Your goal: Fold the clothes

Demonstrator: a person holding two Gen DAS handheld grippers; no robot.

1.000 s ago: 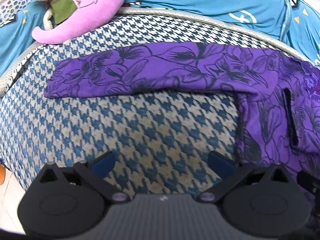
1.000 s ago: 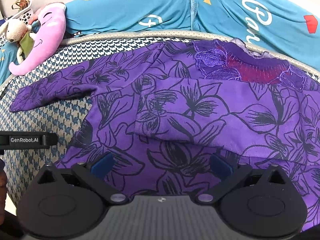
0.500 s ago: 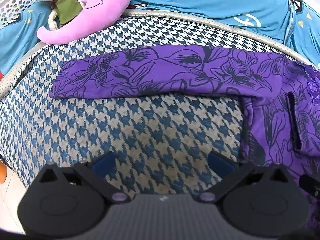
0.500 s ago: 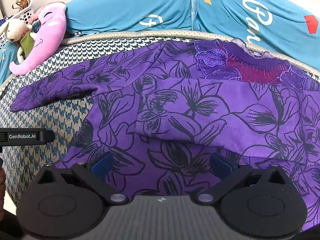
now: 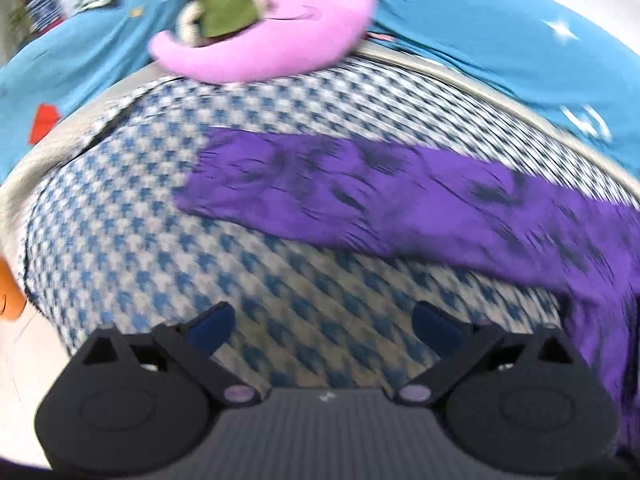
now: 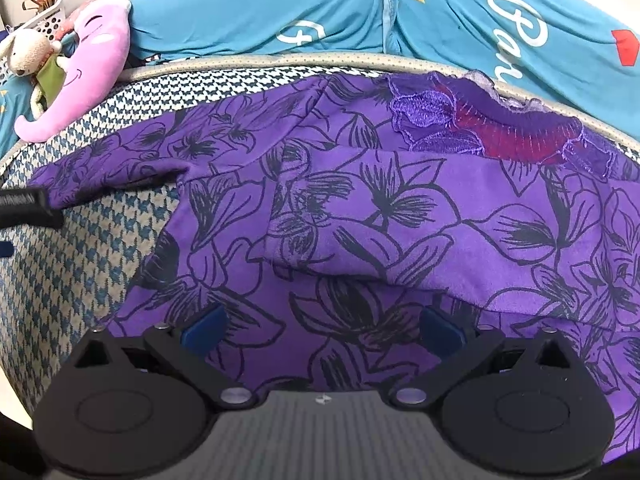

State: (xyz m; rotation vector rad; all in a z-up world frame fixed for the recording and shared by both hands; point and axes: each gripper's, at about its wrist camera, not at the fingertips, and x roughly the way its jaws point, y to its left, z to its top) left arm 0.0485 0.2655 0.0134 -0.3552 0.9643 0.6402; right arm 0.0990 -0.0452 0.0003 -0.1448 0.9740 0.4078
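Purple floral top (image 6: 360, 216) spread flat; both claws apparently wide, empty

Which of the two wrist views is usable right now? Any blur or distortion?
Left wrist: heavy motion blur, purple garment and pink plush smeared, print unreadable. Right wrist: sharp, the garment's flower outlines and lace collar crisp. Both: fisheye bends the houndstooth mat edge.

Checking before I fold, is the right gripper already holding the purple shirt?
No, the right gripper has its jaws apart over the purple shirt, gripping nothing.
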